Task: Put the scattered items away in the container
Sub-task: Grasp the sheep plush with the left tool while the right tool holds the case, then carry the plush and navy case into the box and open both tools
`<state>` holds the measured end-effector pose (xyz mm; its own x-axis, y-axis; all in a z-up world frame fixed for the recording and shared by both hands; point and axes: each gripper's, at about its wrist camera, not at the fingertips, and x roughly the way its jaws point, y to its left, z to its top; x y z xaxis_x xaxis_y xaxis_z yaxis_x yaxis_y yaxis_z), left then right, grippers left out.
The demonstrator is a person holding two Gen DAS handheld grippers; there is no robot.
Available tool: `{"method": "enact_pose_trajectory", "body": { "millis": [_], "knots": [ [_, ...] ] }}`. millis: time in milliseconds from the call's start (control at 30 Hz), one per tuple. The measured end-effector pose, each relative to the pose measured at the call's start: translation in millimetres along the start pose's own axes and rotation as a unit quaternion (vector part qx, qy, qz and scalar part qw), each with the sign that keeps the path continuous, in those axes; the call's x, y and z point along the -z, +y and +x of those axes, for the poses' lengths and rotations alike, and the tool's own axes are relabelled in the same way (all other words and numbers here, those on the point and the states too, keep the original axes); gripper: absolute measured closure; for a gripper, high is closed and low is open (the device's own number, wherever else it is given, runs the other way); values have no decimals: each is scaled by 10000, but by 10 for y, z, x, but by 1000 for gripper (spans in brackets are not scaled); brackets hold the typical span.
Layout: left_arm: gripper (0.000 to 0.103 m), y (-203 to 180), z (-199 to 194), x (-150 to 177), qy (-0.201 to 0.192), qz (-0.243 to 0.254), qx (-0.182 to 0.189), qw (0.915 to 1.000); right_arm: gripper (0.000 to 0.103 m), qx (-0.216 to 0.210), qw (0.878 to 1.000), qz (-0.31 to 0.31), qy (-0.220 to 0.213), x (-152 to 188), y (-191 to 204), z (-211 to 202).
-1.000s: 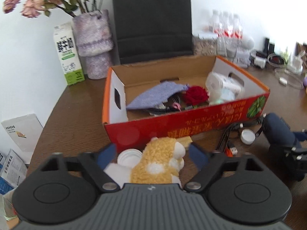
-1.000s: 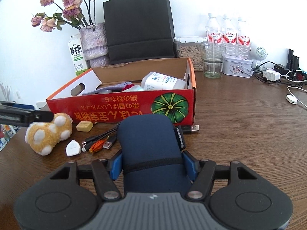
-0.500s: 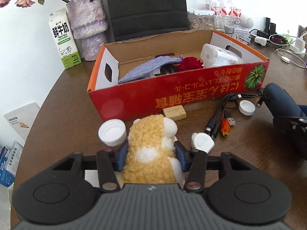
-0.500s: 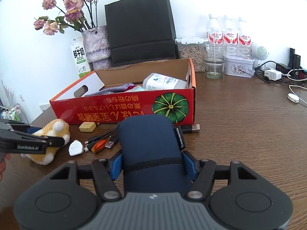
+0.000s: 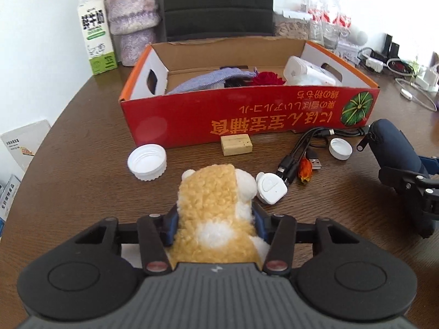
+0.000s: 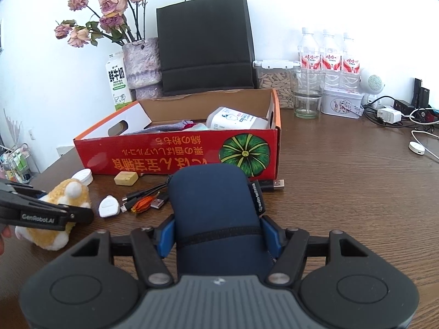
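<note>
While both grippers grasp together | left gripper (image 5: 214,220) squeezes plush toy (image 5: 216,213) by its sides, near the table's left edge | right gripper (image 6: 218,237) clamps navy pouch (image 6: 216,213) before the red box (image 6: 178,153), ready for lifting in.

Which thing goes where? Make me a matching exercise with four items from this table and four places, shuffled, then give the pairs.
Things:
1. plush toy
2. navy pouch
3. white bottle
4. wooden block

Places:
A. inside the red box
B. in the right gripper
C. on the table, before the red box
D. in the left gripper

Pairs: 1-D, 2-B, 3-A, 4-C
</note>
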<state>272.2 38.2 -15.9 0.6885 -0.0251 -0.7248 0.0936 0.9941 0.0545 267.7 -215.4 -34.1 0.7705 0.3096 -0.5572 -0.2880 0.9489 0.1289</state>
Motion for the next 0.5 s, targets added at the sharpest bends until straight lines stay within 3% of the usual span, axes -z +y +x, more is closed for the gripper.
{"method": "enact_pose_trajectory", "body": {
  "millis": [133,300,500],
  "knots": [
    [53,83,-149,86,-229,-435,-92,9987,40,-32,10000,-9,-63,8,-2,-32],
    [54,203,-367,206,-691,-1157,-132,9908,41,-77,9996,-4,-275,16,30,-126],
    [55,176,-670,146,-1288,-1038,-141,9861,41,-126,9972,125,-731,-48,81,-316]
  ]
}}
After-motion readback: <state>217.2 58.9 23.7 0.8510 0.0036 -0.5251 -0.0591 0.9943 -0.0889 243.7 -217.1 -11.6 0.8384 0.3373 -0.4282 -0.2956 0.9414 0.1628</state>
